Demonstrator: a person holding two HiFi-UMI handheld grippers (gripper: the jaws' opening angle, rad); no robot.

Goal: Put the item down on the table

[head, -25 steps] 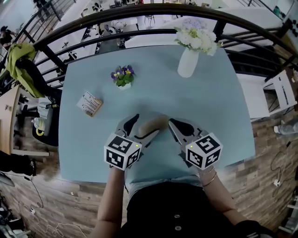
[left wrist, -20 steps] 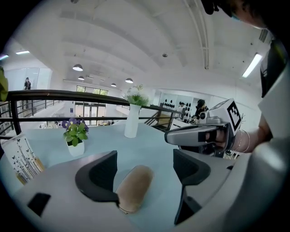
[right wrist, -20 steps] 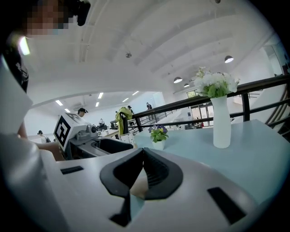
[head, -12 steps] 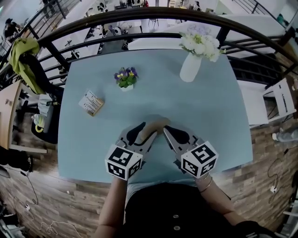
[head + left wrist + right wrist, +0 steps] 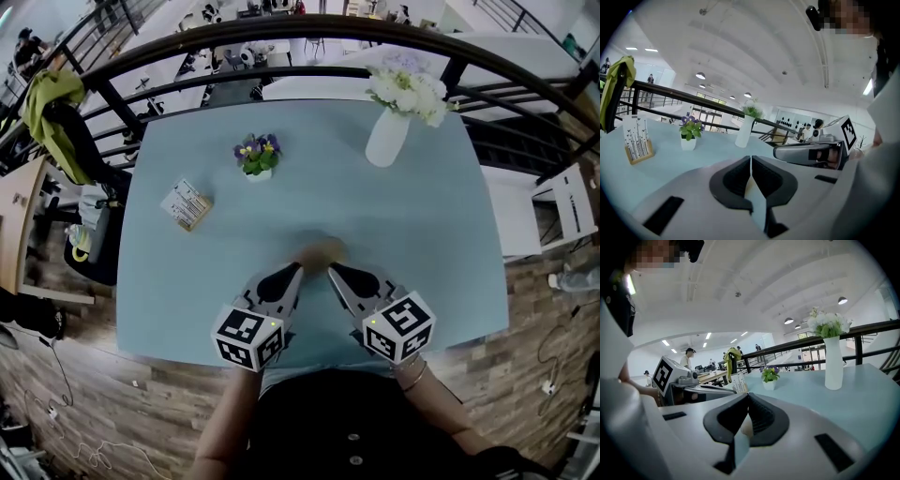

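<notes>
The tan item [image 5: 323,250] lies on the worktop [image 5: 427,239] just beyond both claw tips. It is blurred, so its shape is hard to make out, and I cannot tell whether either tip touches it. Each gripper view shows only a pale sliver of it through the slit. The left claw [image 5: 292,270] is closing, jaws all but together with nothing clamped. The right claw [image 5: 331,270] has its jaws together too. Open worktop runs right of the item to the edge. A card box [image 5: 187,204] sits at left, and a flower pot [image 5: 256,159] and vase [image 5: 385,139] stand near the top edge.

I count one worktop [image 5: 431,234], one vase [image 5: 386,141], one potted plant [image 5: 257,157], one card stand [image 5: 187,204], one tan item [image 5: 323,251], and two tools: left tool [image 5: 294,270], right tool [image 5: 334,271].
</notes>
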